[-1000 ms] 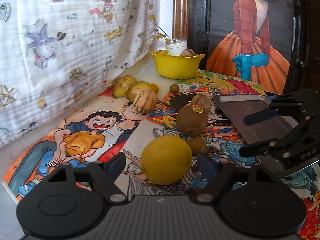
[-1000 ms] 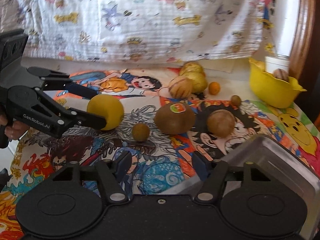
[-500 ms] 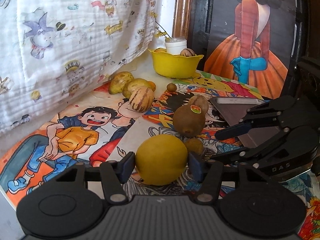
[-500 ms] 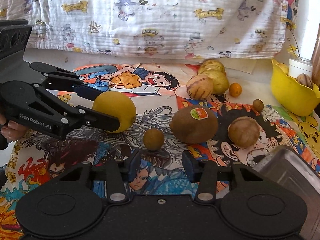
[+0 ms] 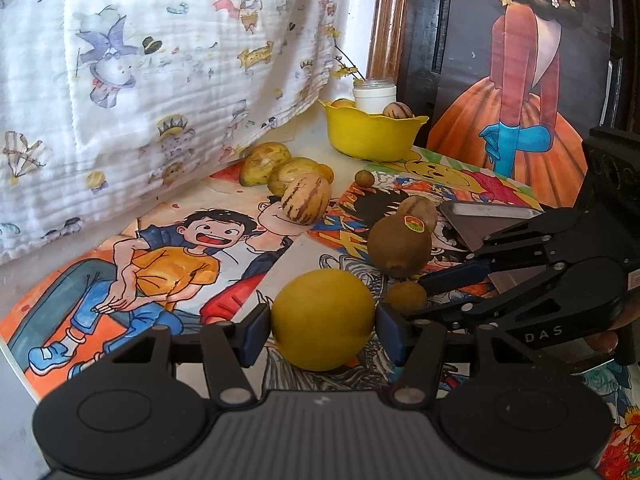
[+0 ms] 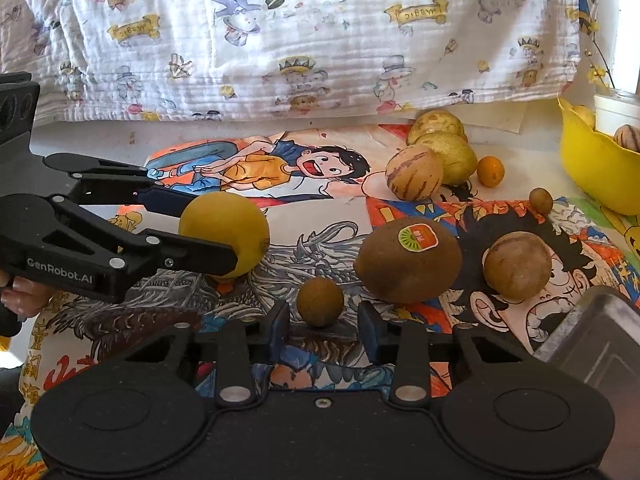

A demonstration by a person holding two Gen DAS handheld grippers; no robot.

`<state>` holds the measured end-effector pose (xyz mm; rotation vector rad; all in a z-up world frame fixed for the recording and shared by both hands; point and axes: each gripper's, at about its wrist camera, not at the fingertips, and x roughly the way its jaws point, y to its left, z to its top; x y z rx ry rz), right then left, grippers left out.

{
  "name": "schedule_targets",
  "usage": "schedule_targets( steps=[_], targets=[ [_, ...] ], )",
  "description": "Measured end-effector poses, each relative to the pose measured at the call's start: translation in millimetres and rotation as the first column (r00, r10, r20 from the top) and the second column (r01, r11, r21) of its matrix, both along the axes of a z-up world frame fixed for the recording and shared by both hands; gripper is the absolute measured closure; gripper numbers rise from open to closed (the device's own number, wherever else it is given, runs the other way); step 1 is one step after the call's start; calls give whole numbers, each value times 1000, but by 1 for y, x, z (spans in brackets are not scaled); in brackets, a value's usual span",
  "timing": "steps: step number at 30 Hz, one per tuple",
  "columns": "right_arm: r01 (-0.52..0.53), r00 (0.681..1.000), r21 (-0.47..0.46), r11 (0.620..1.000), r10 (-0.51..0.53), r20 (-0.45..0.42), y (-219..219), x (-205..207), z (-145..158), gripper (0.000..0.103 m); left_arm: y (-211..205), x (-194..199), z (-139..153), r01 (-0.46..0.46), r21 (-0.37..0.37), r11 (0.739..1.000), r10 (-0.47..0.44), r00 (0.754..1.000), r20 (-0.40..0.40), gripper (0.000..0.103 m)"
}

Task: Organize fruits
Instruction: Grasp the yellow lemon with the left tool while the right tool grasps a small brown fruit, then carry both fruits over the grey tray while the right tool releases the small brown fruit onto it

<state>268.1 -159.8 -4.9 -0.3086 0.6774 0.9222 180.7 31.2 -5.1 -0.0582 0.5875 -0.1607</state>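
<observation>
My left gripper point(image 5: 323, 326) is shut on a round yellow fruit point(image 5: 323, 319), both pads against its sides; the fruit also shows in the right wrist view point(image 6: 226, 232). My right gripper point(image 6: 323, 330) is open, its fingers either side of a small brown round fruit point(image 6: 320, 301) on the mat. Just beyond lie a large kiwi with a sticker point(image 6: 408, 260) and a brown round fruit point(image 6: 516, 266). A striped melon-like fruit point(image 6: 414, 174), two yellow-green fruits point(image 6: 454, 158), a small orange point(image 6: 490, 171) and a tiny brown fruit point(image 6: 541, 200) lie farther back.
A yellow bowl point(image 5: 372, 136) with fruit and a white jar point(image 5: 374, 94) stands at the back. A metal tray point(image 6: 600, 344) lies to the right. A printed white cloth point(image 6: 280, 32) hangs along the back. Cartoon mats point(image 5: 180, 264) cover the table.
My left gripper closed onto the yellow fruit. My right gripper moved left and forward from the tray until its narrowing fingers came either side of the small brown fruit.
</observation>
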Motion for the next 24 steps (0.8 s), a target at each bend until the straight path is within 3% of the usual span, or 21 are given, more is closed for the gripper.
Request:
schedule_targets(
  steps=[5, 14, 24],
  targets=[
    [6, 1000, 13, 1000, -6, -7, 0, 4, 0, 75, 2, -1, 0, -11, -18, 1000, 11, 1000, -4, 41],
    [25, 1000, 50, 998, -24, -16, -5, 5, 2, 76, 0, -1, 1, -31, -23, 999, 31, 999, -14, 42],
    [89, 996, 103, 991, -88, -9, -42, -12, 9, 76, -10, 0, 7, -41, -34, 999, 40, 998, -42, 42]
  ],
)
